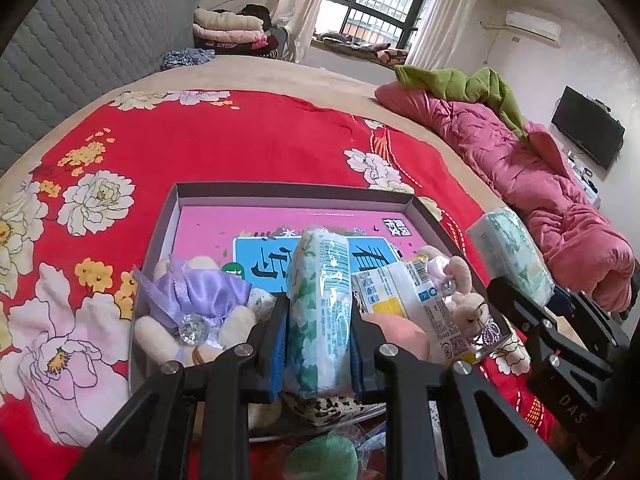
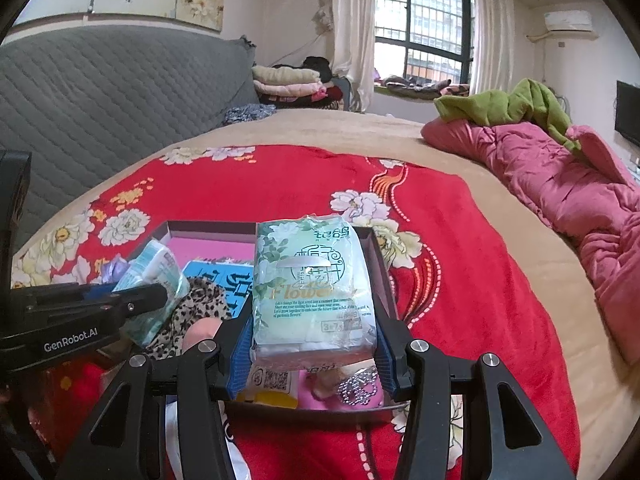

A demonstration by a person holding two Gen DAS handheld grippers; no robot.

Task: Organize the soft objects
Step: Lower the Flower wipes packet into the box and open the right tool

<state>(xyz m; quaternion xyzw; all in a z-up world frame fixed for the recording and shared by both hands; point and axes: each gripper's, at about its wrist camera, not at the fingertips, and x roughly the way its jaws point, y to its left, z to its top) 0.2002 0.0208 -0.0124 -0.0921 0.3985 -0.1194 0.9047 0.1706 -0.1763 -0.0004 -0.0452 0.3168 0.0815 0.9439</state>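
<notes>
Box [image 1: 296,194] on the bed's approx half full w/ plushies; we've got a tissue pack [image 1: 320,312] clamped in the left hand-held gripper [image 1: 319,334], another tissue pack [image 2: 316,292] in the right hand-held gripper [image 2: 316,344], both yet to drop in.

Both tissue packs [image 1: 320,312] [image 2: 316,292] I'm holding are glossy crinkly plastic; the blanket [image 1: 248,136] looks plush, and the box [image 1: 292,194] matt cardboard.

Soft window [image 2: 424,28] daylight, fisheye-warped edges

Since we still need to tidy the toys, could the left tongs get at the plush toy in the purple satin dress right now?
Probably not yet: the left tongs are shut on a tissue pack. The purple-dressed toy lies uncovered in the box, so freed tongs should reach it.
</notes>
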